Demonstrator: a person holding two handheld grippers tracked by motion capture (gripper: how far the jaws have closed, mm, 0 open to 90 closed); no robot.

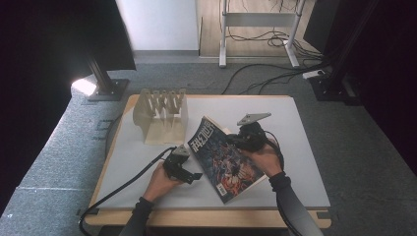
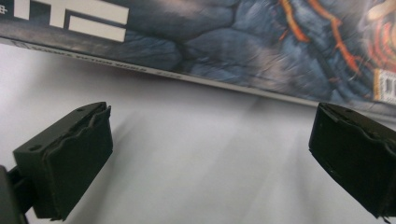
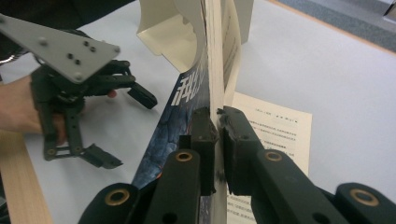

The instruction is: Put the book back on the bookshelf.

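at the far left of the desk (image 1: 300, 147), toward its back edge, a pale wooden rack (image 1: 161, 115) with upright slots stands well apart from the hands. nearer the person, the left tongs (image 1: 189, 173) rest low over the white desk surface in the person's left hand (image 1: 160, 183), a black cable trailing away from them toward the front left corner. their jaws are spread wide with nothing between them; in the left gripper view the left tongs (image 2: 210, 154) point at bare desk, and the magazine (image 2: 261, 42) with its dark blue and orange cover runs across the top of that view, its lower edge raised just off the surface with a shadow under it. just to the right of the left tongs in the high view, the magazine (image 1: 227, 158) sits tilted near the middle of the desk, its left side lower and its right side lifted. the right tongs (image 1: 235, 140) grip that right edge from the far side, held by the person's right hand (image 1: 265, 158), with the grey three-cornered plate on top. in the right gripper view the right tongs (image 3: 218, 128) are pinching the magazine's edge, the jaws pressed against it from both sides, and the magazine (image 3: 187, 112) stands nearly on edge. a loose printed sheet (image 3: 273, 135) lies flat on the desk just right of it, and the rack (image 3: 173, 32) shows beyond.
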